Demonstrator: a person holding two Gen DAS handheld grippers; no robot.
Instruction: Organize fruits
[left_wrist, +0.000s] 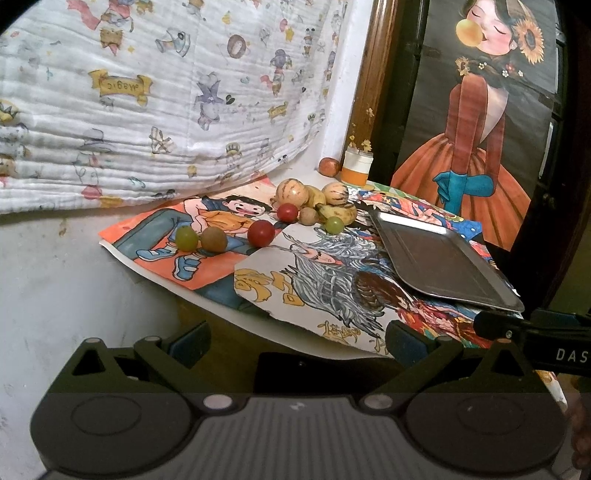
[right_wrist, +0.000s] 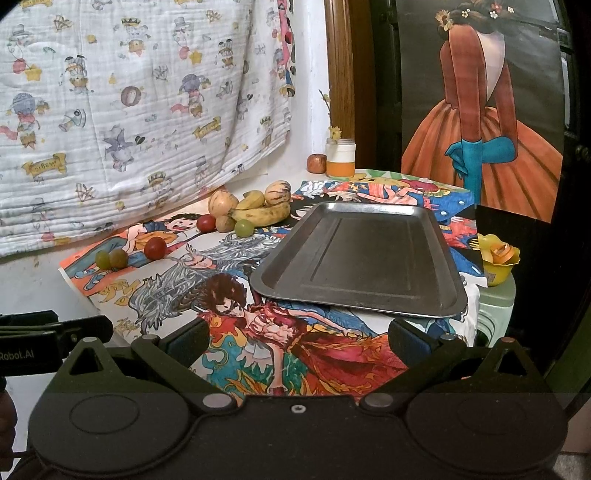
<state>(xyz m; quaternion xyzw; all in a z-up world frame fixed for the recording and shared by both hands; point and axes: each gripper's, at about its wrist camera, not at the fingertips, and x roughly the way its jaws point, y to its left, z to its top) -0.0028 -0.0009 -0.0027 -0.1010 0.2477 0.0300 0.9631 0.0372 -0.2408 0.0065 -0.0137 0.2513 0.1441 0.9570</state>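
Observation:
A bare metal tray (right_wrist: 362, 254) lies on the poster-covered table; it also shows in the left wrist view (left_wrist: 439, 258). To its left lie loose fruits: bananas (right_wrist: 260, 212), two striped yellow melons (right_wrist: 277, 192), red tomatoes (right_wrist: 155, 247), green grapes (right_wrist: 243, 228) and brown round fruits (right_wrist: 118, 257). The same group shows in the left wrist view, with the bananas (left_wrist: 338, 210) and a red tomato (left_wrist: 261, 232). My left gripper (left_wrist: 297, 341) is open and empty at the table's near edge. My right gripper (right_wrist: 297, 341) is open and empty, just short of the tray.
A small apple (right_wrist: 317, 162) and an orange-and-white jar (right_wrist: 340, 158) stand at the back by the wall. A yellow cup with a fork (right_wrist: 498, 258) sits at the right on a green stool. A printed cloth (right_wrist: 129, 110) hangs behind the table.

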